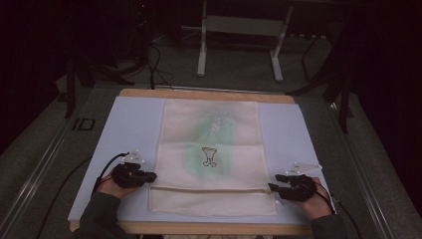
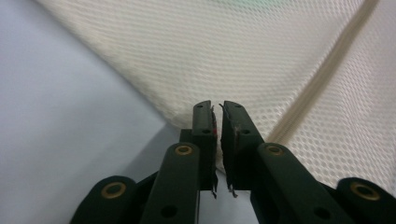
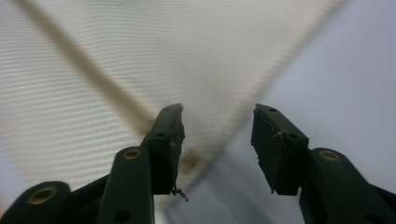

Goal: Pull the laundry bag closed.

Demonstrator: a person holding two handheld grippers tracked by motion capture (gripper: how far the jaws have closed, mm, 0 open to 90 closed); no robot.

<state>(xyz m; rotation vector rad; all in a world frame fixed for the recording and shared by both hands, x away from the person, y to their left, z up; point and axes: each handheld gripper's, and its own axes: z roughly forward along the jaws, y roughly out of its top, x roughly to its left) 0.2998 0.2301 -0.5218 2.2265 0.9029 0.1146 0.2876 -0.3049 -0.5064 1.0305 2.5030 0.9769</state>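
Mesh cloth (image 1: 211, 159) flat on tabletop (image 1: 134, 124), between both. Left hand-held gripper (image 1: 152, 176) at its left edge, slightly parted, holding nothing; right hand-held gripper (image 1: 272, 187) at its right edge, spread, empty.

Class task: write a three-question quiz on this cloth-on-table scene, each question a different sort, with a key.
1. True or false: the right gripper has its jaws wide apart.
2. Multiple choice: the printed figure on the cloth sits on a patch of which colour? A red, B green, C blue.
3. Short answer: beside which edges of the cloth do the left gripper and the right gripper rest?

Key: 1 true. 2 B. 3 the left gripper at the cloth's left edge, the right gripper at its right edge, both near the fold line on the white board.
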